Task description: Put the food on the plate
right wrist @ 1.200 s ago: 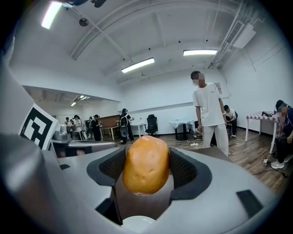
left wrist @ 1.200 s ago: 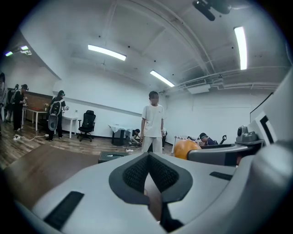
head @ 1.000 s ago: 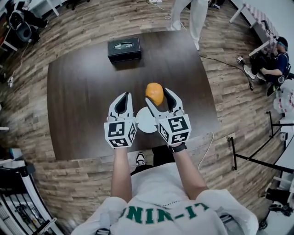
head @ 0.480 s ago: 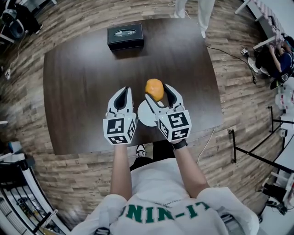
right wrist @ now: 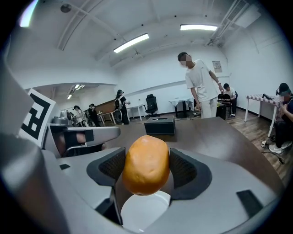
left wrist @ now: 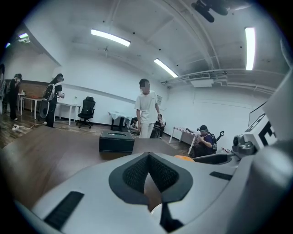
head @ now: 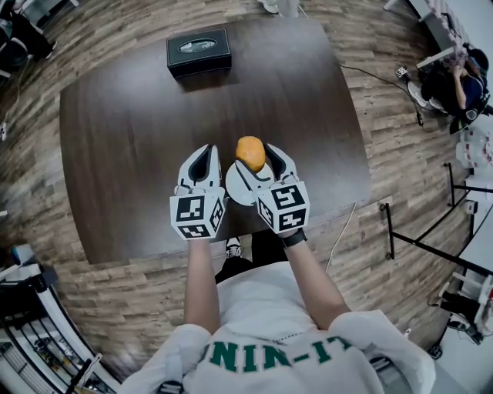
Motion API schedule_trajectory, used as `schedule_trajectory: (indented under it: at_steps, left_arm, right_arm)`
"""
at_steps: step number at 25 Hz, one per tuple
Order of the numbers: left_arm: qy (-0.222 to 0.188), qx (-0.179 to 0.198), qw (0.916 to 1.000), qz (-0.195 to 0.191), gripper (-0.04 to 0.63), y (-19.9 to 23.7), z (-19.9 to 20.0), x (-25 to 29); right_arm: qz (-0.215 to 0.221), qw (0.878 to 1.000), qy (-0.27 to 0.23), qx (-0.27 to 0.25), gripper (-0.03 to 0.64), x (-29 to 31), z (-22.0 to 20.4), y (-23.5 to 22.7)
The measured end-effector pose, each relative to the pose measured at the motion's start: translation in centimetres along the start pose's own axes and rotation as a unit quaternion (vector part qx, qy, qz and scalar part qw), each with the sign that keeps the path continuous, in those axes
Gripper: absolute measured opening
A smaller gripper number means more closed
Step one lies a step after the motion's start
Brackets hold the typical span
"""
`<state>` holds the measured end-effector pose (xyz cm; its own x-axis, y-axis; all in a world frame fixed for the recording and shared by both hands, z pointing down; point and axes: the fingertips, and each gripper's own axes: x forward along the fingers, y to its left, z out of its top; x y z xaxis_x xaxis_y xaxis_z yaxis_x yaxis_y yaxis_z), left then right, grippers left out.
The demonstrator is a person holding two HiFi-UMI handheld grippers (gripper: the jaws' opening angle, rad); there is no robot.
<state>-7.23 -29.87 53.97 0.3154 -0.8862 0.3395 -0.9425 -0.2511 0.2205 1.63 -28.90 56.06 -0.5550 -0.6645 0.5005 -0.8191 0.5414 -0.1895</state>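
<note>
In the head view the plate (head: 233, 187) is mostly covered by the right gripper (head: 259, 155) and the food (head: 250, 153) clamped in its fingers (head: 276, 158), so only a white arc shows; in the right gripper view the food hides the plate's far side. In the left gripper view the plate is a mere pale sliver below the left gripper's (left wrist: 147, 157) closed fingers, and the food just an orange edge behind the other gripper. The print on the black box (head: 199, 51) is too small to read, and a standing person (head: 289, 6) is cut off by the top edge.
</note>
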Motion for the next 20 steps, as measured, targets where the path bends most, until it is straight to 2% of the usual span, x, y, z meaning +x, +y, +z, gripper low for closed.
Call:
schedule_trajectory:
  at_steps: [10, 20]
  left_arm:
    - [0.026, -0.006, 0.9996, -0.008, 0.011, 0.4, -3.5, 0.3]
    - [0.04, -0.011, 0.9991, -0.011, 0.011, 0.8, -5.8, 2.0]
  right_arm:
    - [-0.008, 0.999, 0.037, 0.005, 0.318, 1.3, -4.9, 0.2]
    - [0.002, 0.996, 0.089, 0.007, 0.318, 2.7, -10.0, 0.1]
